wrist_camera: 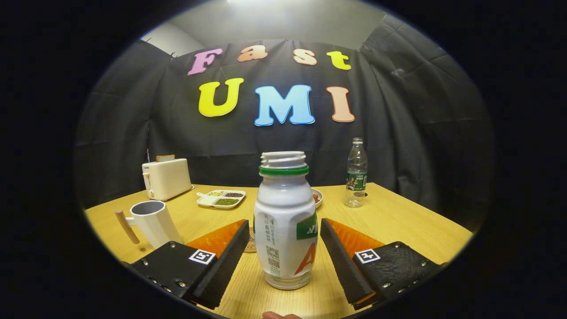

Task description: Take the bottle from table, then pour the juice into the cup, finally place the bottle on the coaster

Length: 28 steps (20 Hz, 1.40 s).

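while astride bottle (pixel 285 230), hand-held gripper (pixel 283 248) agape

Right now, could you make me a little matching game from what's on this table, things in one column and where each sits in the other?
Things:
1. white bottle
2. cup
3. toaster
4. clear water bottle

Places:
A. back of the table, behind the cup
B. between the open fingers of the gripper, touched by neither
C. far side of the table, beyond the right finger
D. beside the left finger, wooden handle sticking out

Pairs: 1-B, 2-D, 3-A, 4-C
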Each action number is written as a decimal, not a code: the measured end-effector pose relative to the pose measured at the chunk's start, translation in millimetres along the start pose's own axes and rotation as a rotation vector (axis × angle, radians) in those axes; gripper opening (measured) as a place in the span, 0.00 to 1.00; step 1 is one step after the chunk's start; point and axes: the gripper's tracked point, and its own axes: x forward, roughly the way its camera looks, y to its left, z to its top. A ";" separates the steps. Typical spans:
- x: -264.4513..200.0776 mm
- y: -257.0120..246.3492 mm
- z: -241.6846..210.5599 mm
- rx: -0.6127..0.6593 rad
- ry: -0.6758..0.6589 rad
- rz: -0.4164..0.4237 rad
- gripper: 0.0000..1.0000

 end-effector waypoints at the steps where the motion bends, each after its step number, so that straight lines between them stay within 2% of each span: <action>1: 2.6 -1.7 -0.9 0.001 -0.001 -0.008 0.99; 3: 7.1 -3.5 -1.6 0.000 0.001 -0.016 0.98; 4: 7.7 -3.3 -1.5 0.001 0.001 -0.011 0.92; 5: 7.6 -2.4 0.5 -0.006 0.003 -0.013 0.79; 6: 9.5 -2.1 -0.1 -0.023 0.006 -0.007 0.73; 7: 9.3 0.8 0.0 -0.041 0.006 -0.003 0.72; 13: 9.2 15.4 21.5 -0.158 -0.012 0.019 0.71; 19: 12.8 41.9 43.4 -0.352 -0.019 0.052 0.71; 28: 21.4 73.1 43.3 -0.623 0.020 0.102 0.72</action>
